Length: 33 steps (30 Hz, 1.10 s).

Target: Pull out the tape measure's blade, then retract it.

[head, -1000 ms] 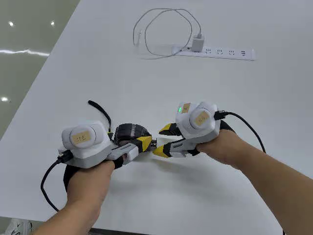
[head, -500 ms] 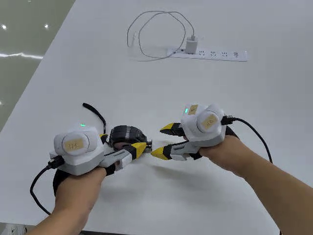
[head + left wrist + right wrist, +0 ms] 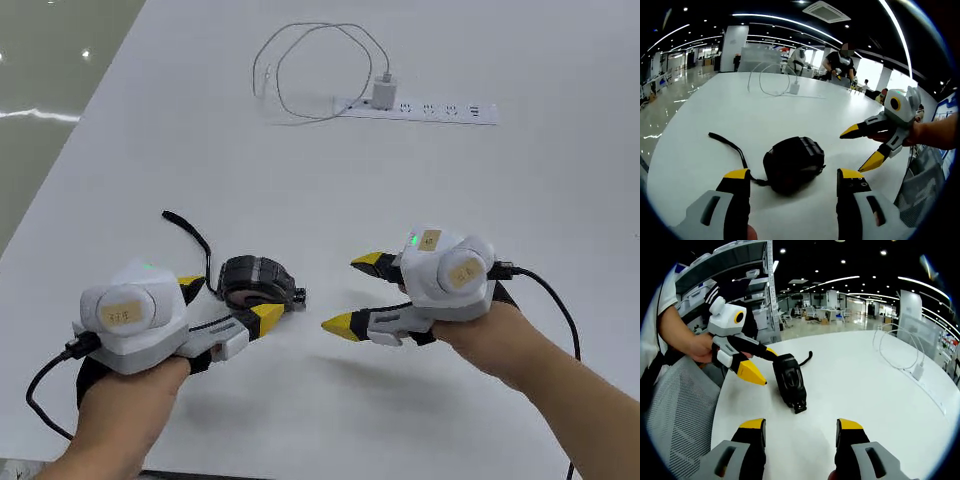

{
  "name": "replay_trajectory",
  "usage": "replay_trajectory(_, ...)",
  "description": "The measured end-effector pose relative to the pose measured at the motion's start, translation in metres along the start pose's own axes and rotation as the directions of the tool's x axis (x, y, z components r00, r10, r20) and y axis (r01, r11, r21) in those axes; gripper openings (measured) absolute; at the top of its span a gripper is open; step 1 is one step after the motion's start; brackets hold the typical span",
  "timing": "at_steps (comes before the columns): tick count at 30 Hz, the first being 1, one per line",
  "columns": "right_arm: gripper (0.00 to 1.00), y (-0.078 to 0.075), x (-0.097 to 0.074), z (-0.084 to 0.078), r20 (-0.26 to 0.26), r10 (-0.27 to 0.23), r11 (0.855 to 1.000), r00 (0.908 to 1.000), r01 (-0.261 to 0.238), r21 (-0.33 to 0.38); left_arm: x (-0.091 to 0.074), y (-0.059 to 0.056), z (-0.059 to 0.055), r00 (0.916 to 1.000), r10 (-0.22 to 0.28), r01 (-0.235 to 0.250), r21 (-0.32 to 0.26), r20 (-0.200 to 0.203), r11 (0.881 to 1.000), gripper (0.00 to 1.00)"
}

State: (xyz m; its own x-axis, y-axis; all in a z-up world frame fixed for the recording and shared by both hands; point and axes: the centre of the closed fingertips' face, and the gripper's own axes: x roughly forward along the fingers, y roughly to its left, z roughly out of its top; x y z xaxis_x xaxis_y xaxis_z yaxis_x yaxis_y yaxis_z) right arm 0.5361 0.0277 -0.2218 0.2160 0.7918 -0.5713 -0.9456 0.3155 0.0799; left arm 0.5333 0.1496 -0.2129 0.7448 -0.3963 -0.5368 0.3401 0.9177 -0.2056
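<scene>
The black tape measure (image 3: 255, 280) lies on the white table (image 3: 300, 180), its blade fully in and its black strap (image 3: 188, 233) trailing to the left. My left gripper (image 3: 228, 300) is open, with its yellow tips either side of the case's near end and not pressing it. In the left gripper view the tape measure (image 3: 792, 162) sits just ahead of the open left gripper (image 3: 795, 175). My right gripper (image 3: 352, 292) is open and holds nothing, a short way right of the case. The right gripper view has the tape measure (image 3: 790, 380) ahead of the right gripper (image 3: 800, 424).
A white power strip (image 3: 420, 108) with a plugged charger and a looped white cable (image 3: 300, 60) lies at the table's far side. The table's left edge (image 3: 60, 180) runs close by the left hand. A mesh chair (image 3: 680, 410) stands by the table.
Both grippers have drawn back from the tape measure. The left has opened and slid towards me, and the right has moved away to the right. The case stays put.
</scene>
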Motion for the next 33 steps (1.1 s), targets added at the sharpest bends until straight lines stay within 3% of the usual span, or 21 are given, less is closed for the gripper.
replay_trajectory(14,0.63,0.004,-0.033,-0.012,0.022,-0.065,0.997,0.9977,0.064,0.052,-0.023,-0.004,-0.005,0.9987,-0.05,0.05,0.077,-0.007,0.996,0.69)
replay_trajectory(25,0.68,0.004,-0.048,-0.019,0.029,-0.103,0.992,0.9942,0.101,0.075,-0.034,-0.002,-0.007,0.9972,-0.074,0.075,0.106,-0.008,0.992,0.73)
replay_trajectory(33,0.69,0.009,-0.064,-0.033,0.013,-0.127,0.988,0.9919,0.125,0.091,-0.04,-0.002,-0.012,0.9962,-0.085,0.087,0.121,-0.017,0.989,0.75)
